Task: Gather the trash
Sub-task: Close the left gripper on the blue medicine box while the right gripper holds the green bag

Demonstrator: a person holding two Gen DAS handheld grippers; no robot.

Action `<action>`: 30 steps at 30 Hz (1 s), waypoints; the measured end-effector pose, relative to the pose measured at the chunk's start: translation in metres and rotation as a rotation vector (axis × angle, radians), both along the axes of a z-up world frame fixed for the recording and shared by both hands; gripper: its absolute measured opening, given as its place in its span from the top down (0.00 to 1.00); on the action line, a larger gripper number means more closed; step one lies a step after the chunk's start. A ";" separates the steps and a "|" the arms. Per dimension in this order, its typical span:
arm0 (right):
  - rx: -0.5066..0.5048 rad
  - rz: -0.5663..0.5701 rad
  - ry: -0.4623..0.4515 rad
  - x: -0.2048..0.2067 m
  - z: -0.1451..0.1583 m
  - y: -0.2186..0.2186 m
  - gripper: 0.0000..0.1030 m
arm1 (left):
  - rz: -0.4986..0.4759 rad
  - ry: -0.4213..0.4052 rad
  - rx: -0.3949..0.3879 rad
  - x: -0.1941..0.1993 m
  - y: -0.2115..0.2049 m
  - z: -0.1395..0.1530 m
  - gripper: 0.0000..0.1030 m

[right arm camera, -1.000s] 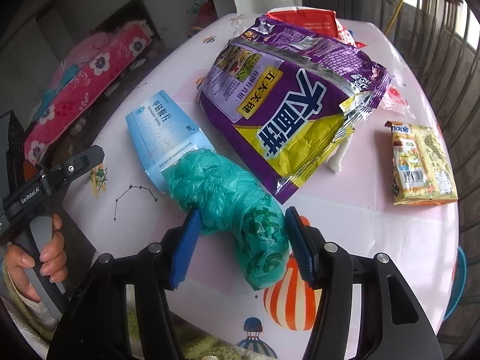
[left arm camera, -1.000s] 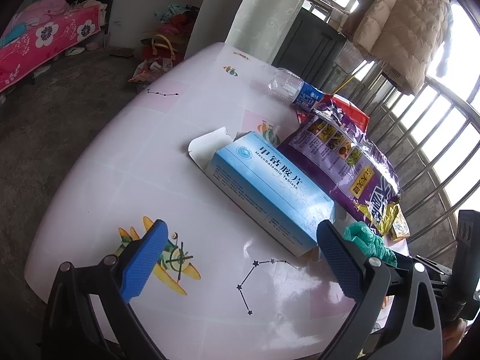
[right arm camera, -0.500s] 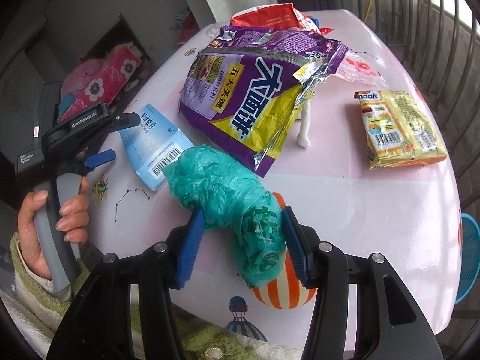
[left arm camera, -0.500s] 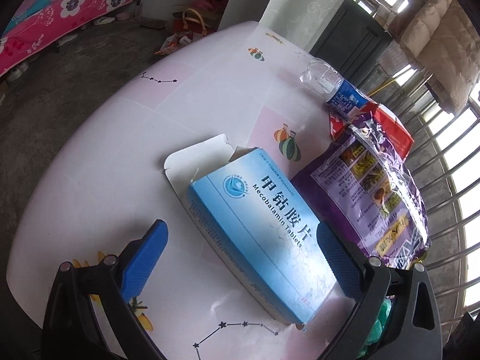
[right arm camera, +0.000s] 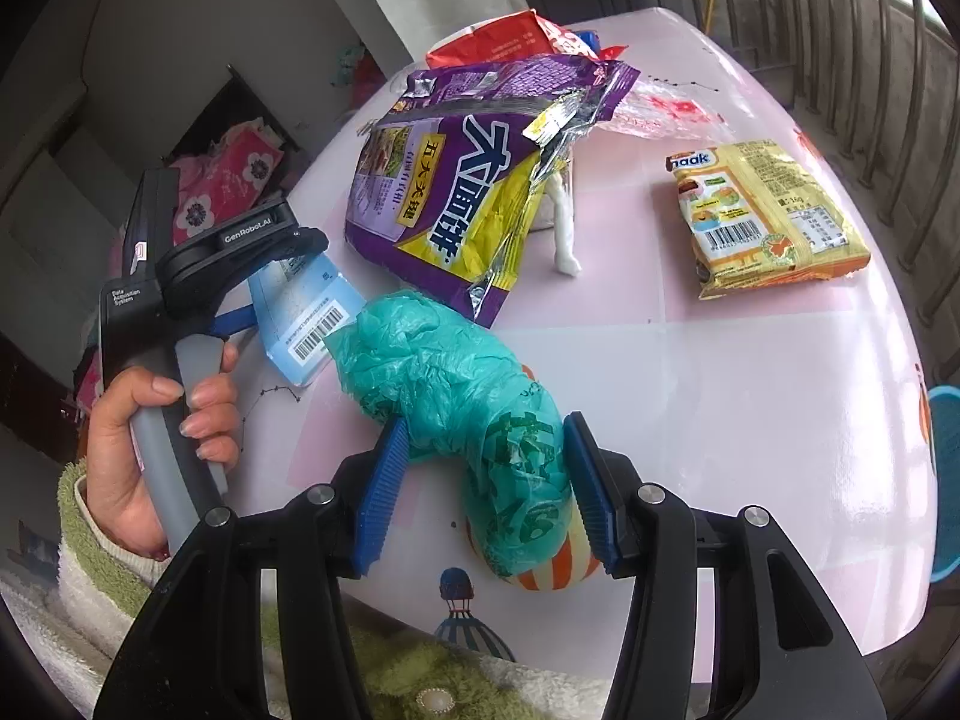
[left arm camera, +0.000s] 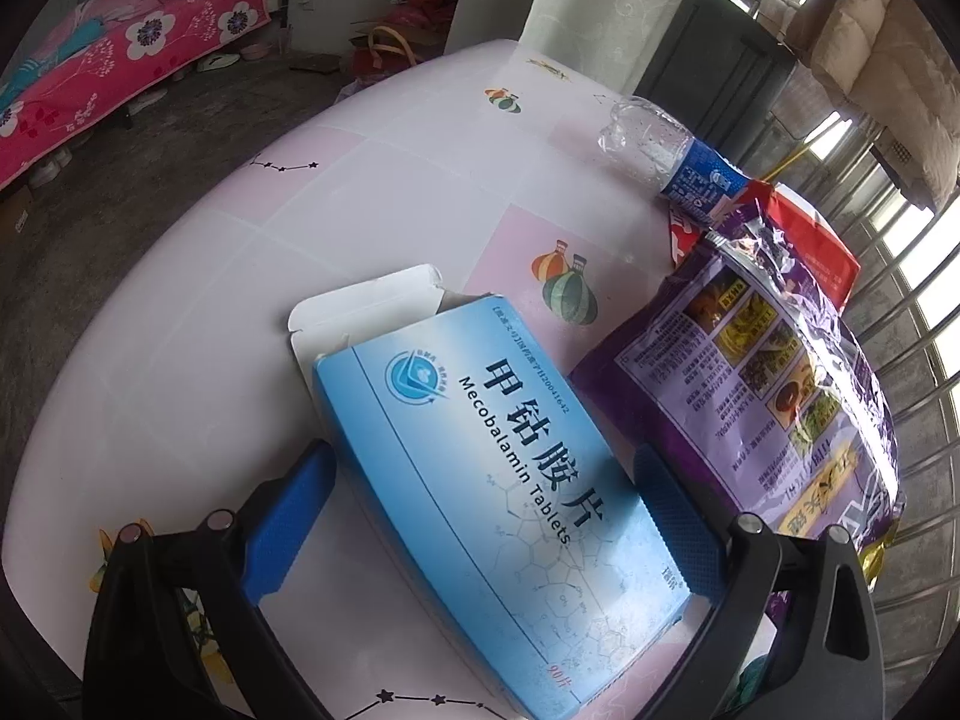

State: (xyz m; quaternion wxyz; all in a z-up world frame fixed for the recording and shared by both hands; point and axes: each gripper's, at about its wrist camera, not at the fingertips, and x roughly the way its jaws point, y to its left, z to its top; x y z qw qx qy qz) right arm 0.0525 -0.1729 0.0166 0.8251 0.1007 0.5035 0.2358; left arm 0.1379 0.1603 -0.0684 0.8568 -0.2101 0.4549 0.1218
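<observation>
Our left gripper (left arm camera: 480, 480) stands with its jaws spread around the blue medicine box (left arm camera: 480, 480), neither pad touching it. Closing off-centre, we could push the box sideways into the purple snack bag (left arm camera: 780, 396) instead of gripping it. The box lies flat near the table's (left arm camera: 240, 252) near edge, its long axis running from us toward the far-left edge, open flap pointing away. Our right gripper (right arm camera: 486, 486) pinches the green plastic bag (right arm camera: 456, 390); that soft bundle may slip.

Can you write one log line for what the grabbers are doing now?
left gripper: open around blue medicine box | right gripper: shut on green plastic bag
</observation>
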 end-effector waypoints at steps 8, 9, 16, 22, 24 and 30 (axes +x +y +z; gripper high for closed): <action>0.001 0.006 -0.002 0.001 -0.001 -0.003 0.52 | -0.185 0.026 0.044 -0.028 0.017 -0.001 0.06; -0.001 0.006 -0.002 0.000 -0.001 -0.003 0.52 | -0.210 0.031 0.047 -0.033 0.019 -0.001 0.06; -0.025 0.001 -0.003 0.000 0.000 0.004 0.52 | -0.266 0.023 0.026 -0.068 0.041 0.004 0.06; -0.045 -0.014 0.008 0.001 0.003 0.013 0.52 | -0.271 -0.009 0.041 -0.078 0.035 0.011 0.12; -0.045 -0.024 0.016 0.002 0.003 0.014 0.52 | -0.277 -0.006 0.052 -0.077 0.032 0.013 0.17; -0.037 -0.031 0.036 0.006 0.002 0.015 0.52 | -0.268 0.000 0.041 -0.076 0.027 0.011 0.27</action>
